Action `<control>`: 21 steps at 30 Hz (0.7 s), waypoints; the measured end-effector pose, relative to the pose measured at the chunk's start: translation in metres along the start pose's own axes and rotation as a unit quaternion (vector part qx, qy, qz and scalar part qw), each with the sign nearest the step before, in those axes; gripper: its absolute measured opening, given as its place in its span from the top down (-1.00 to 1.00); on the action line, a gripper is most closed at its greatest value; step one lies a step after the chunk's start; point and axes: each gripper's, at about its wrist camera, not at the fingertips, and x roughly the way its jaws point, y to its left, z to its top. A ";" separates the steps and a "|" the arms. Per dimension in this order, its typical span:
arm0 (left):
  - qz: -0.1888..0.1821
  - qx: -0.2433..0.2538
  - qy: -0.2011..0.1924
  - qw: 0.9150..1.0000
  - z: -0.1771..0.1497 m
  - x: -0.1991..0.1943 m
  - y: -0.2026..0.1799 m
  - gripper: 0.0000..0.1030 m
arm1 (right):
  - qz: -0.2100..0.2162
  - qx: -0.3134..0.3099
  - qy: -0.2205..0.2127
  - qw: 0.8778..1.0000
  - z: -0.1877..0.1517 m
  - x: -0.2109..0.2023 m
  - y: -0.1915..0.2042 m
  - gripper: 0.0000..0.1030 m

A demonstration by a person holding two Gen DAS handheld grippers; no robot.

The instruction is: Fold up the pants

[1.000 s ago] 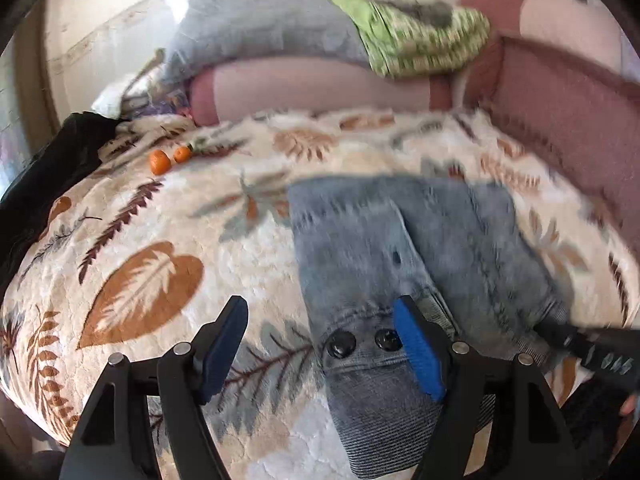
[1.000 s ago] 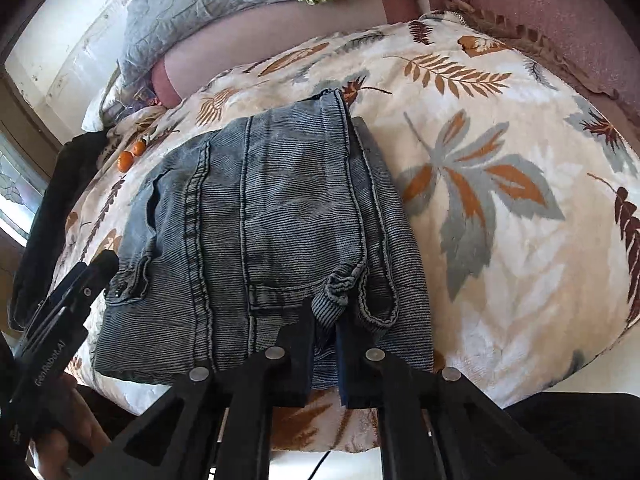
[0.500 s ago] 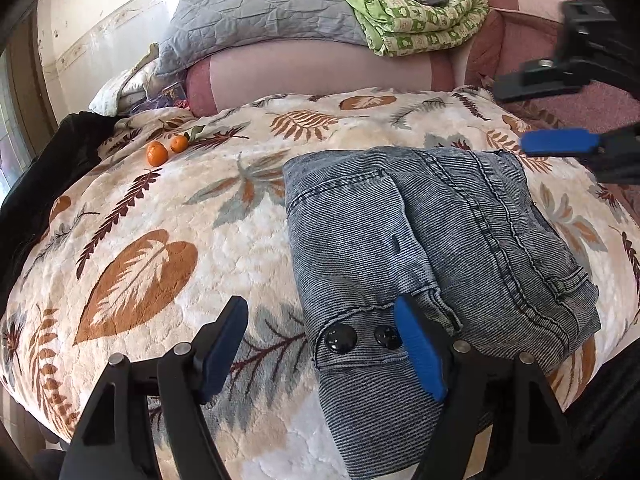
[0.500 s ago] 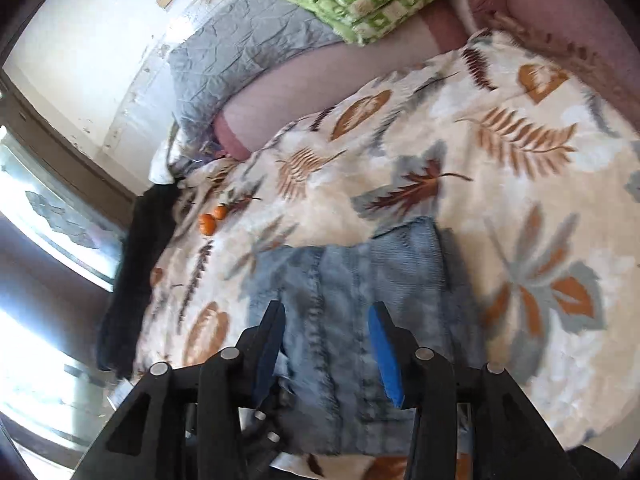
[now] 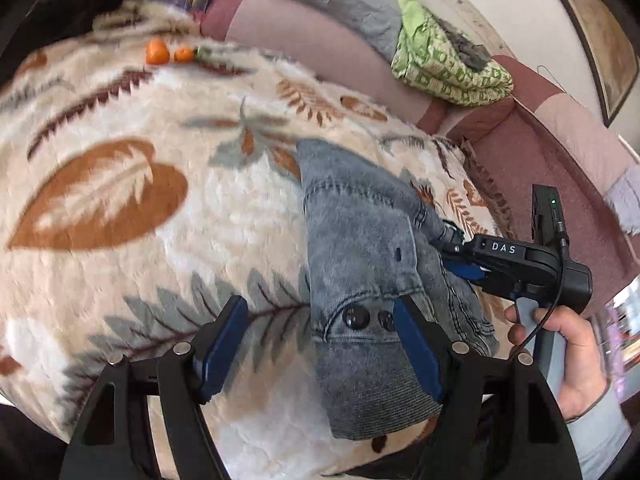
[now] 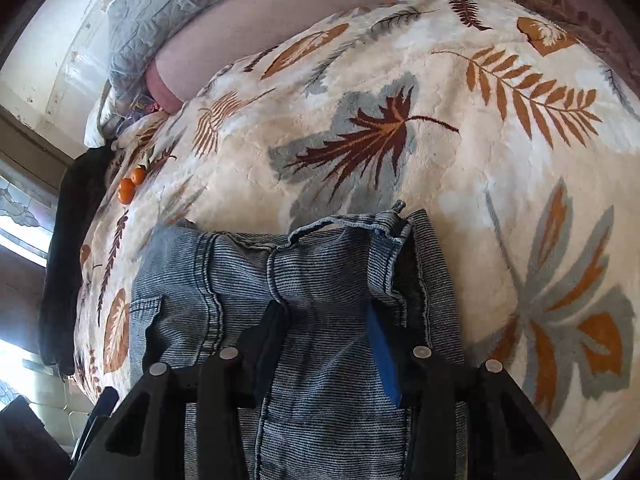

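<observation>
Bedroom scene: bed covered by a fluffy leaf-print blanket [image 6: 460,128], pink bolster and grey pillow at the back, a green patterned cloth [image 5: 444,68] piled on them, two small oranges [image 5: 166,53] near the far edge. Pants [image 5: 360,264], faded blue denim, sit on the near part of the blanket as a compact multi-layer bundle, waistband with two dark buttons [image 5: 366,318] facing the left camera. Left gripper [image 5: 320,346] hangs just over the waistband end with its blue pads spread wide, nothing between them being squeezed; one pad is over the blanket, the other over denim. Right gripper [image 6: 326,344] is low over the stacked layers, pads partly apart with denim showing in the gap, and no pinch visible, so I read it as not holding. In the left view the right hand [image 5: 568,360] has that tool lying across the bundle's right side. Progress, my read: main folds look done, legs already doubled onto the seat. Top layer's edge [image 6: 344,226] is a bit ruffled and the lower layer sticks out on the right, so what's left is probably squaring or flattening, maybe one more fold. Can't tell how neat the underside is.
</observation>
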 end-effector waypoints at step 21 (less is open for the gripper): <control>-0.011 0.054 0.027 0.998 -0.011 0.024 -0.034 -0.21 | -0.218 -0.359 0.185 0.888 0.046 0.111 0.235 -0.46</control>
